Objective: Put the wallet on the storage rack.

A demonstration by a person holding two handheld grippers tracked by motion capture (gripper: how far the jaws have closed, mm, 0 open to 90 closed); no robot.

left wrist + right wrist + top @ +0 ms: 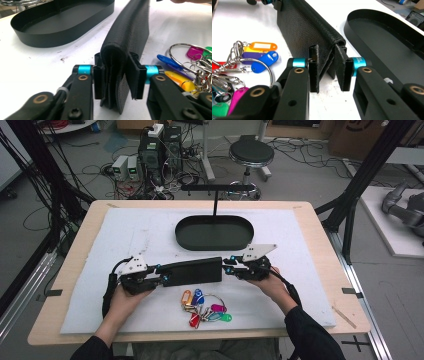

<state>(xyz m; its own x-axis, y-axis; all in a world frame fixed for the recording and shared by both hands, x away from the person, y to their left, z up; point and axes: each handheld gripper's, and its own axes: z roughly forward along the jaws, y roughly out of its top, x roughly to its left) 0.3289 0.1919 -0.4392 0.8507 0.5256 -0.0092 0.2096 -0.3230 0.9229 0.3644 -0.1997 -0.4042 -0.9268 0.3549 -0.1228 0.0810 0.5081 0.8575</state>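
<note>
No writing reads clearly. The left gripper (161, 279) and right gripper (229, 268) each clamp an end of the black grained-leather wallet (192, 271), folded edge up.

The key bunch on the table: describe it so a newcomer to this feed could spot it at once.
Start at the white mat covering the wooden table, then find the long black wallet held between the left gripper and right gripper. Just nearer the person lies the key bunch: a metal ring with orange, blue, magenta, red and green plastic tags. It is the only colourful thing there; the oval tray is black too.
</note>
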